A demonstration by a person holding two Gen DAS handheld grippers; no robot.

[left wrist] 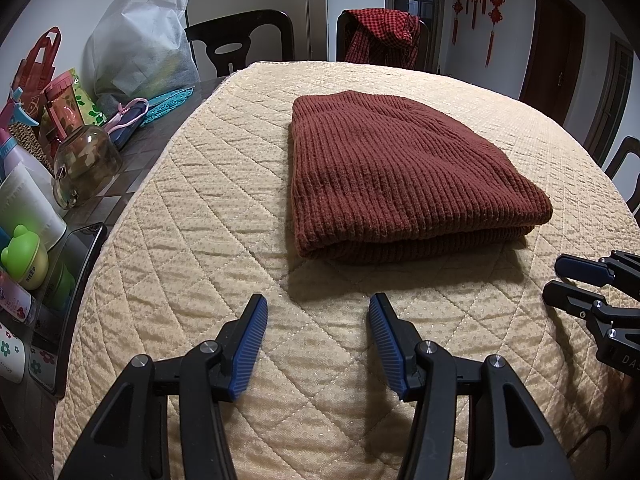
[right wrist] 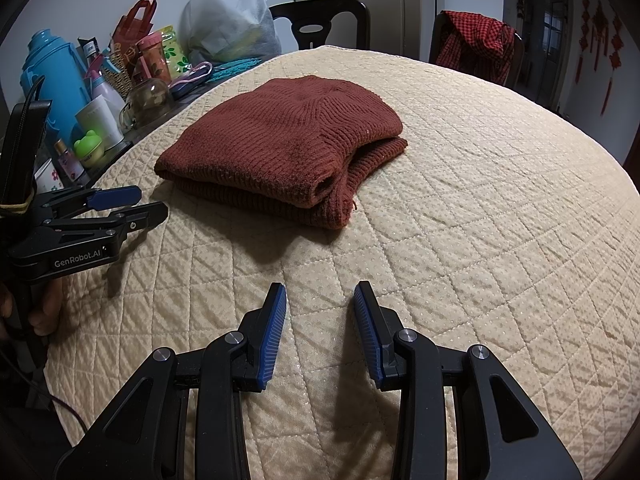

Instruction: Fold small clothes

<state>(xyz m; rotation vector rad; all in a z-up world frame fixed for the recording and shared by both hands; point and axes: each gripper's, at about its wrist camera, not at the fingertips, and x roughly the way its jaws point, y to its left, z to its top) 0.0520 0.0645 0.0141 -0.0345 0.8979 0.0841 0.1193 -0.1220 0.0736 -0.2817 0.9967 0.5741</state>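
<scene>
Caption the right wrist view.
Folded rust-brown ribbed knit garment on beige quilted cover, both open grippers clear of it.

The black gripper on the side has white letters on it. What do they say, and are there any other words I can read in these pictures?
"GenRobot.AI": white letters on the body of the black left gripper, seen from the right wrist.
"DA...": white letters on the black right gripper, cut off by the picture's edge.
Print on the small pink-labelled bottle and the green frog-shaped plastic jar: too small to read.

Left claw and right claw gape, angled downward.
</scene>
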